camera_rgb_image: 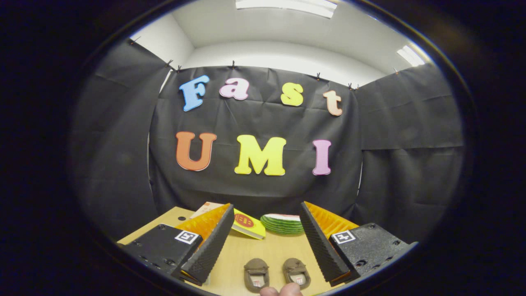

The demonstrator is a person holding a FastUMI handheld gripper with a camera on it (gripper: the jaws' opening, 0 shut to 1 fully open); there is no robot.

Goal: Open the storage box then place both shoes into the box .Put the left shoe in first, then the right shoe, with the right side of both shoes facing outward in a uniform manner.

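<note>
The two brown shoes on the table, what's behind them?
Beyond the brown shoes, between the open fingers, bare wooden table, then a yellow box and a watermelon-patterned object before the black cloth. The left finger hides part of the box.

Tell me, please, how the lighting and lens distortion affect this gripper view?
Gripper view: ceiling lights blow out to white glare; fisheye bends the wall and table edges; the two shoes between the open gripper fingers are evenly lit, sharp and softly shadowed.
</note>
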